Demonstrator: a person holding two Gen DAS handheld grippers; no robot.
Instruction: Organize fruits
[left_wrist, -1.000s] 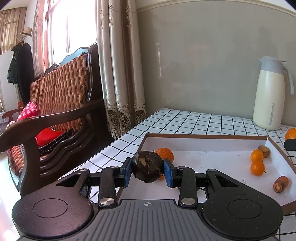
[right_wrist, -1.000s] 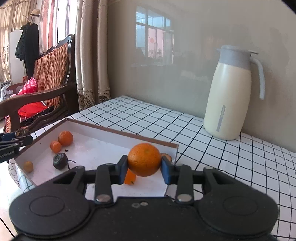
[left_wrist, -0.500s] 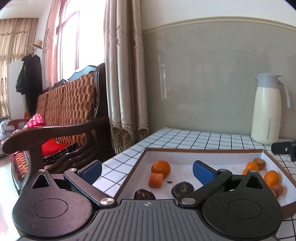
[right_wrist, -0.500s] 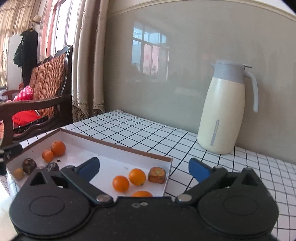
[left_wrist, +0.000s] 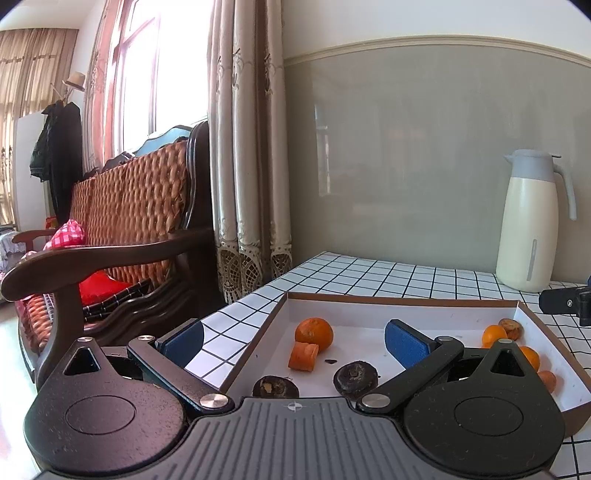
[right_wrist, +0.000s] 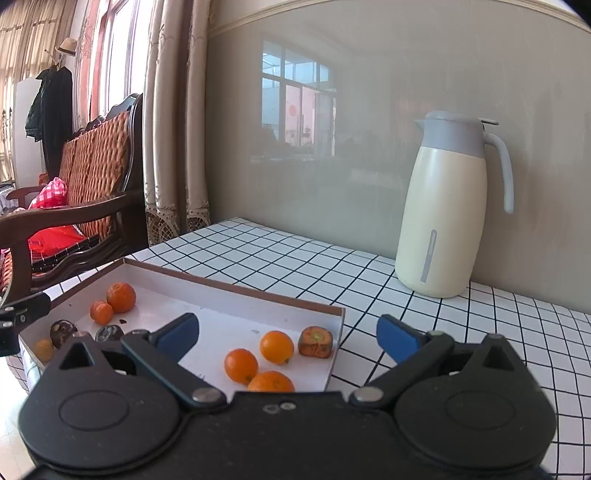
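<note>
A shallow white box (left_wrist: 369, 308) with brown sides (right_wrist: 229, 286) lies on the tiled table. In the left wrist view it holds an orange (left_wrist: 314, 333), a carrot piece (left_wrist: 303, 356) and two dark round fruits (left_wrist: 355, 375) at its left end. In the right wrist view three oranges (right_wrist: 276, 346) and a carrot stub (right_wrist: 316, 342) lie at its right end. My left gripper (left_wrist: 294, 341) is open and empty above the box's left end. My right gripper (right_wrist: 287, 334) is open and empty above the right end.
A cream thermos jug (right_wrist: 445, 206) stands at the back right of the table by the wall. A wooden wicker sofa (left_wrist: 122, 229) and curtains (left_wrist: 243, 155) are to the left, past the table edge.
Both grippers have opened and pulled back upward. The dark fruit from the left gripper and the orange from the right gripper now lie in the box.
</note>
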